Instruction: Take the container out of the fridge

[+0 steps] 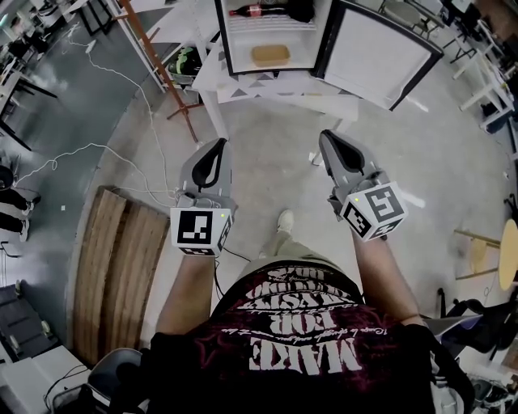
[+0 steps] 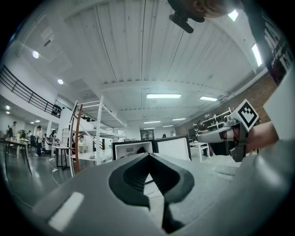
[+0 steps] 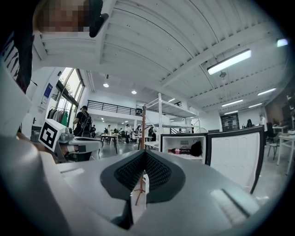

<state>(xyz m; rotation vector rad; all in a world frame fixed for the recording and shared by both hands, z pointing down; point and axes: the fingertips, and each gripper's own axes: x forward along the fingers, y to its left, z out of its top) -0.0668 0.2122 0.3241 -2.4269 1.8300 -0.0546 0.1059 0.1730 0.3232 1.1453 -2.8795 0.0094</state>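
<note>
- The left tool [image 1: 218,145] and the right tool [image 1: 329,137] are both held level, well short of the fridge [image 1: 275,36]. Each has its jaws closed together with nothing between them.
- If the jaws reach the container [image 1: 270,55] closed like this, they would likely only shove it along its shelf toward the back edge. They need spreading before the reach.
- The container is low and flat, so a grip from the front probably catches only its near rim. A shallow bite on a rim that looks smooth could slip, letting it fall off the shelf's front edge onto the desk [image 1: 209,77] or the floor [image 1: 275,162].
- The open door [image 1: 380,52] stands at the right side of the opening, so the right tool could knock it if it swings in wide.
- A bottle [image 1: 257,10] lies on the shelf above, next to a dark thing [image 1: 301,10]. A tool raised too high might jar that shelf and set the bottle rolling.
- The container sits on the lower shelf, about midway between its left and right edges, alone there.
- It is tan to orange, a shallow rectangle with rounded corners. Whether it has a lid, or what it holds, is too small to tell.
</note>
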